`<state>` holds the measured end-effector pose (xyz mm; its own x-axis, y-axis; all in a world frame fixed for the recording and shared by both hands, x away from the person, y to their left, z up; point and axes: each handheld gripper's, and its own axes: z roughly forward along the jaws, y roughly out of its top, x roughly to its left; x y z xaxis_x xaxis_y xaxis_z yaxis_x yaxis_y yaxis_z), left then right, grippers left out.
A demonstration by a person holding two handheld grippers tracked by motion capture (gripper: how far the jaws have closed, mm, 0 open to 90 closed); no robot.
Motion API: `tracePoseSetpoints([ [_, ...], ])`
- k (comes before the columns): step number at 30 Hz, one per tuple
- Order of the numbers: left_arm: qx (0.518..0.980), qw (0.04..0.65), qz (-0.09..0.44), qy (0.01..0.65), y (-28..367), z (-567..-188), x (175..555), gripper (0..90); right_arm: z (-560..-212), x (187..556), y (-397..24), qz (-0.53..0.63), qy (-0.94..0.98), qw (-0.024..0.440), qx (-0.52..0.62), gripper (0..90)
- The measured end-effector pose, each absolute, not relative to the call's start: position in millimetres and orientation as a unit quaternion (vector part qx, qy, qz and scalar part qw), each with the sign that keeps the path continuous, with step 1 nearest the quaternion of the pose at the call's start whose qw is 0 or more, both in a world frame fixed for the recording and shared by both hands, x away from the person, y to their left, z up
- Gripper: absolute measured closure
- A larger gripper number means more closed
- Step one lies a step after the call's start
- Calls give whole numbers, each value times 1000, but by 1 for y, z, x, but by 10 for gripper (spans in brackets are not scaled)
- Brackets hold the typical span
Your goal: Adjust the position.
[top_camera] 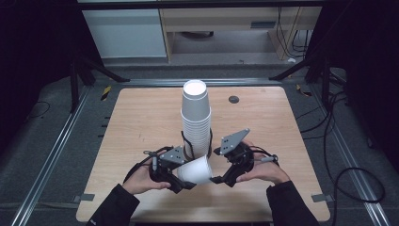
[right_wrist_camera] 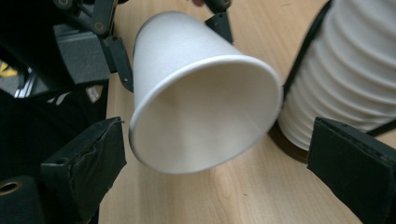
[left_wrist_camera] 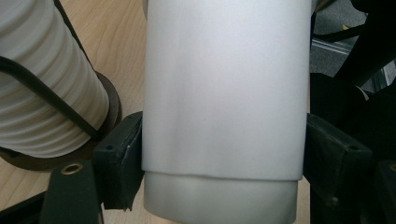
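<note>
High view: low centre, my left gripper grasps a cup lying sideways before the stack; my right gripper sits beside its mouth.

Left gripper view: pads clamp the cup's wall.

Right gripper view: jaws released, clear of the rim. Handover looks done; next I'd retreat right.
</note>
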<state>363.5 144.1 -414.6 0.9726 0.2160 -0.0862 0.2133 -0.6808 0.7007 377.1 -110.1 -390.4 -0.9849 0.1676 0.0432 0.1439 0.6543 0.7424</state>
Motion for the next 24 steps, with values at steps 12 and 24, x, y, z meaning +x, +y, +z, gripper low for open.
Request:
tracePoseSetpoints([
  [12, 903, 410, 4, 127, 151, -411, 365, 222, -391, 372, -153, 473, 865, 42, 162, 46],
  [24, 894, 430, 0, 124, 152, -411, 366, 220, -402, 365, -166, 514, 837, 10, 184, 49],
])
